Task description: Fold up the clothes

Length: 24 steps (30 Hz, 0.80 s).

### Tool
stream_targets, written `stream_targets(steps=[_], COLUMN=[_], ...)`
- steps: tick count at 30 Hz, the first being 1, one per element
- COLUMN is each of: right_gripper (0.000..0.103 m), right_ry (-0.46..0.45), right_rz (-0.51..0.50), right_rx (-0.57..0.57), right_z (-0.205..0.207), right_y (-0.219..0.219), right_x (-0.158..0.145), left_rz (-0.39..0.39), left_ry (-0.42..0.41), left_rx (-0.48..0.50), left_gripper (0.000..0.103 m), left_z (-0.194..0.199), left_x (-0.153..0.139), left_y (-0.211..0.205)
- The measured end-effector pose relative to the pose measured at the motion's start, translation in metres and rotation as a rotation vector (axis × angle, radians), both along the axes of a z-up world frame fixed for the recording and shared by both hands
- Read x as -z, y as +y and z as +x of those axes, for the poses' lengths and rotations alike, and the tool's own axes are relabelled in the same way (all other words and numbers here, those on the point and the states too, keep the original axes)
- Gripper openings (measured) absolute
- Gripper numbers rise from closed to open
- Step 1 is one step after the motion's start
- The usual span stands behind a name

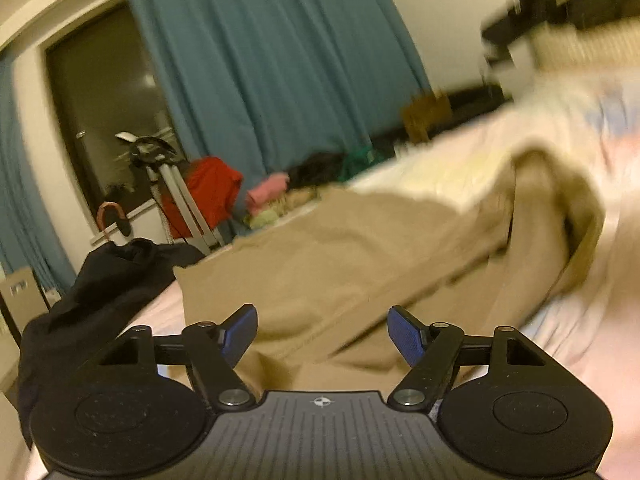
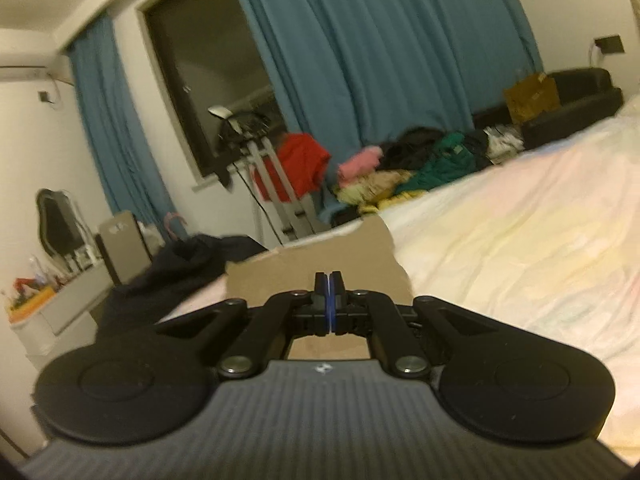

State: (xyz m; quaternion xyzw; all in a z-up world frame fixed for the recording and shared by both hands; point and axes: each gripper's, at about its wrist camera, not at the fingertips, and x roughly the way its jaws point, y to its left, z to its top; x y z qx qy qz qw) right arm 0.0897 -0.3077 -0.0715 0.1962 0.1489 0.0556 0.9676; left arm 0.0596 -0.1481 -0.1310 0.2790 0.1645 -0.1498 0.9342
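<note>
The left gripper hangs low over a tan garment with its jaws spread and nothing between the blue pads; the cloth lies just beyond and beneath them, spread across the near part of the bed, its right end bunched into a raised fold beside a pale, blurred sheet. The right gripper has its jaws pressed together, the blue pads meeting in a thin line; whether a thin edge of cloth is caught there cannot be told. In the right wrist view the garment shows as a flat tan patch directly beyond the fingertips, at the left edge of the bed; the pale sheet runs away to the right and far.

A black garment is heaped at the left of the bed, touching the tan one's left edge; far left, a red cloth drapes over a metal stand; behind them a teal curtain hangs beside a dark window. A pile of clothes, pink, green and yellow, lies along the far side of the bed; a brown box sits further right.
</note>
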Motion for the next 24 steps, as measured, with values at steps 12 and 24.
stream_targets(steps=[12,24], right_gripper=[0.006,0.008], right_ry=[0.113,0.229], right_rz=[-0.221,-0.407], right_rx=[0.016,-0.084], right_z=[0.028,0.046], right_y=[0.047,0.073], right_x=[0.026,0.053], left_rz=[-0.026,-0.288], left_ry=[0.125,0.074], left_rx=[-0.099,-0.084], left_gripper=[0.009,0.003], left_z=[0.050,0.019], left_x=[0.021,-0.053], left_y=[0.002,0.042])
